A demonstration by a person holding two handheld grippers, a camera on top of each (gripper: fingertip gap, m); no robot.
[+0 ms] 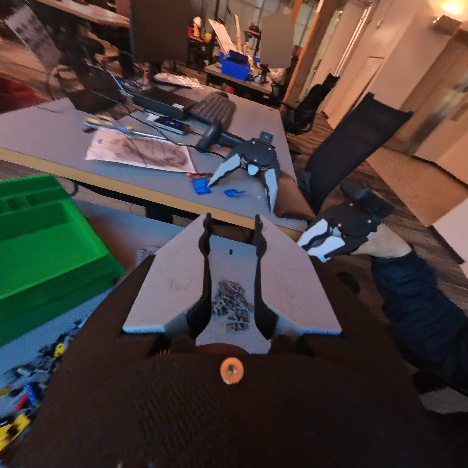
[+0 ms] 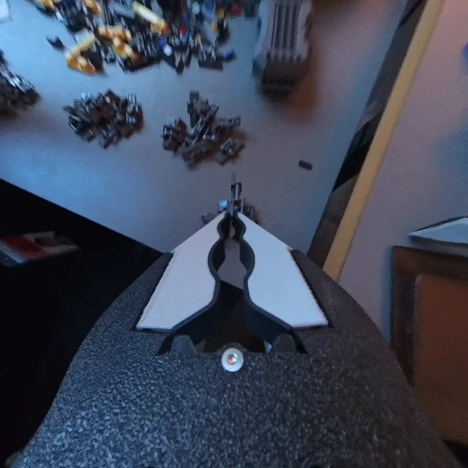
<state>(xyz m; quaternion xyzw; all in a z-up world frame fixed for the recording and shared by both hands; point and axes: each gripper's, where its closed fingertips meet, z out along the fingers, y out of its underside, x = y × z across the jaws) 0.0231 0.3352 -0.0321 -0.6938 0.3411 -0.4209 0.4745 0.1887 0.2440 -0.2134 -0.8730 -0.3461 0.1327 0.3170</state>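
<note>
The green tray (image 1: 45, 243) is sitting way over on the left of the grey desk (image 1: 228, 243), with a jumble of yellow, blue and dark bricks (image 1: 27, 385) lying in front of it. The left tongs (image 1: 231, 220) are hanging wide open over the desk, holding nothing, and a little heap of grey parts (image 1: 233, 304) is showing on the desk between their fingers. Further right, the right tongs (image 2: 231, 217) are pinching shut on a thin dark metal piece (image 2: 234, 192) that's poking out past the tips, just above the desk, near two dark piles of small parts (image 2: 202, 131). A spare gripper (image 1: 253, 164) is lying on the far desk.
</note>
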